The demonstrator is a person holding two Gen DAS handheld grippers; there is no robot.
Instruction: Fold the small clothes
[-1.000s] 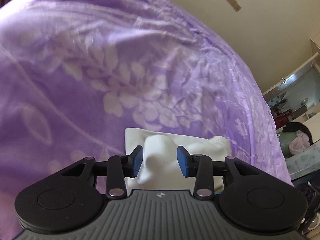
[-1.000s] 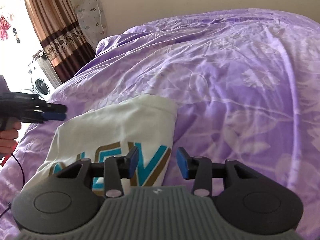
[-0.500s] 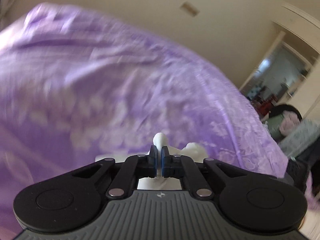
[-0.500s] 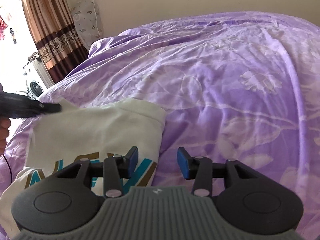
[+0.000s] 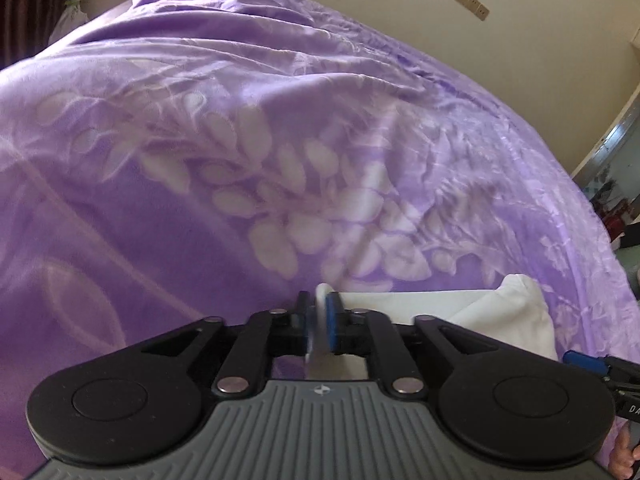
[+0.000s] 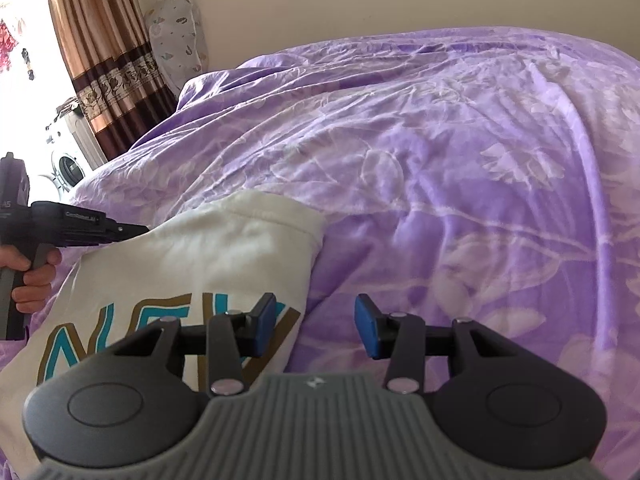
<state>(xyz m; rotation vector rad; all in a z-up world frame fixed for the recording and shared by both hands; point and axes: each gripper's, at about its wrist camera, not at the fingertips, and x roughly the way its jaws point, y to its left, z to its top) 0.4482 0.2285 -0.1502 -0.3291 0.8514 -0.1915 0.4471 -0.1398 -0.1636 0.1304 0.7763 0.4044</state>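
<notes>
Left fingers (image 5: 320,322), opening, pinch the cream lettered shirt's (image 6: 192,264) edge; right fingers (image 6: 316,330) hover released

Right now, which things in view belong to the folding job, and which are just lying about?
Job: white shirt; left gripper, opening, shirt fabric between its fingers; right gripper, open; purple bedspread.
Lying about: curtain; pillow; washing machine.

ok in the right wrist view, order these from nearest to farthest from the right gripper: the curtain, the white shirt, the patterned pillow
From the right gripper:
1. white shirt, just beyond and under its left finger, on the purple bedspread.
2. patterned pillow, upright against the far wall.
3. curtain, far left by the window; close to the pillow, hard to separate.
</notes>
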